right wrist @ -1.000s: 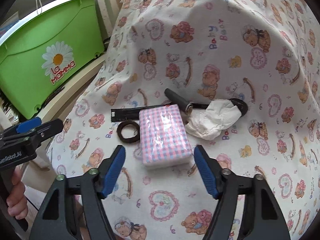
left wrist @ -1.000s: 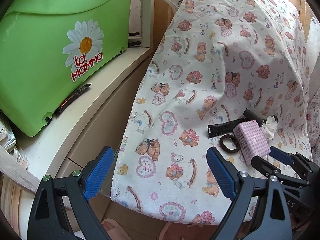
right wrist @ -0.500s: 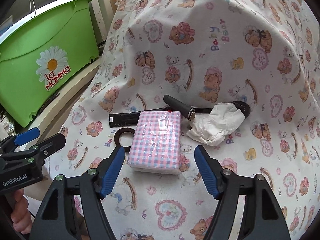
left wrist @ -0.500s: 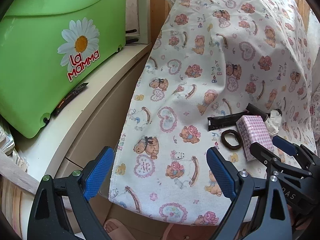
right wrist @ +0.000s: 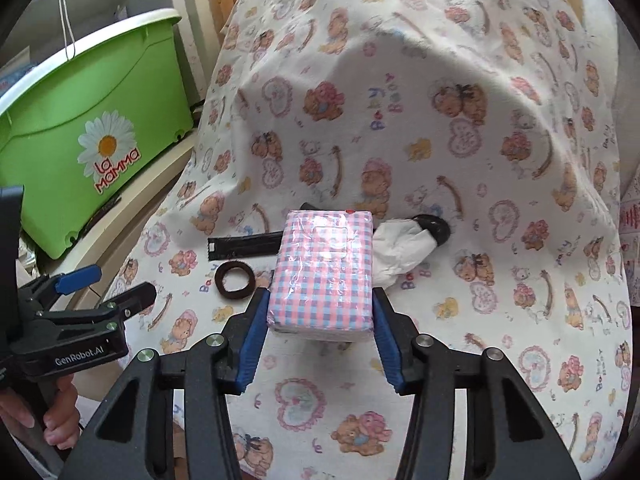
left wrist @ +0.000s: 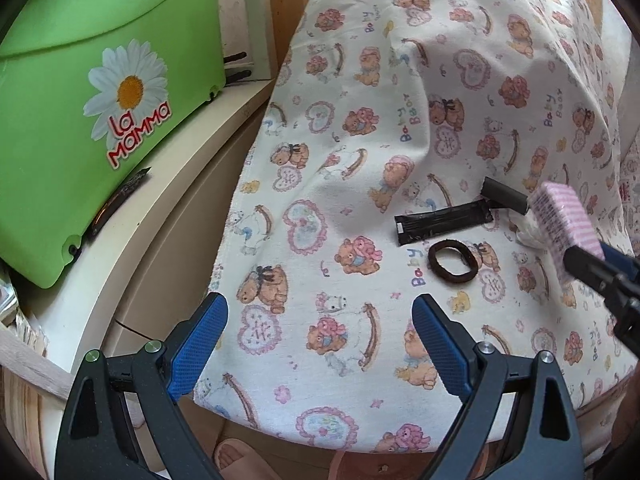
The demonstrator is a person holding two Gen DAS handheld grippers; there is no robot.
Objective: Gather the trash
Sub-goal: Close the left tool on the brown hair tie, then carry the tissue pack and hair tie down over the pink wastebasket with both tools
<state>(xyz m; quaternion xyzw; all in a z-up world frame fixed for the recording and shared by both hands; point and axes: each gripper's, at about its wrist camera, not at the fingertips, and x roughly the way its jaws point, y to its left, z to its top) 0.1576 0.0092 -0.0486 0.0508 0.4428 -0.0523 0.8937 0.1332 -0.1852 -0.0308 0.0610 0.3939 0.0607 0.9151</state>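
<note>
Pink-and-blue checked tissue pack wrapped in clear plastic [right wrist: 323, 270]: sitting between the two blue pads of the right gripper [right wrist: 320, 320], with both pads pressing against its sides; its far end is tilting above the bear-printed white cloth [right wrist: 440, 120]. In the left wrist view the same pack [left wrist: 560, 220] is showing at the right edge, edge-on.
Right gripper: its fingers are closing in on the tissue pack and clamping it from both sides.
Crumpled white tissue [right wrist: 400, 248]: lying on the cloth just beside the pack's right side, touching a black rounded object [right wrist: 434, 226] behind it.
Flat black sachet [right wrist: 244, 245]: lying on the cloth to the left of the pack, its right end hiding behind the pack.
Dark brown hair tie ring [right wrist: 235, 280]: lying flat on the cloth just in front of the sachet, apart from the pack.
Left gripper [left wrist: 320, 344]: hovering over the near edge of the cloth with its blue-padded fingers standing wide apart and gripping nothing.
Green plastic bin with a daisy "La Mamma" sticker [left wrist: 80, 120]: sitting on a cream shelf [left wrist: 160, 200] to the left of the cloth, well apart from the pack.
</note>
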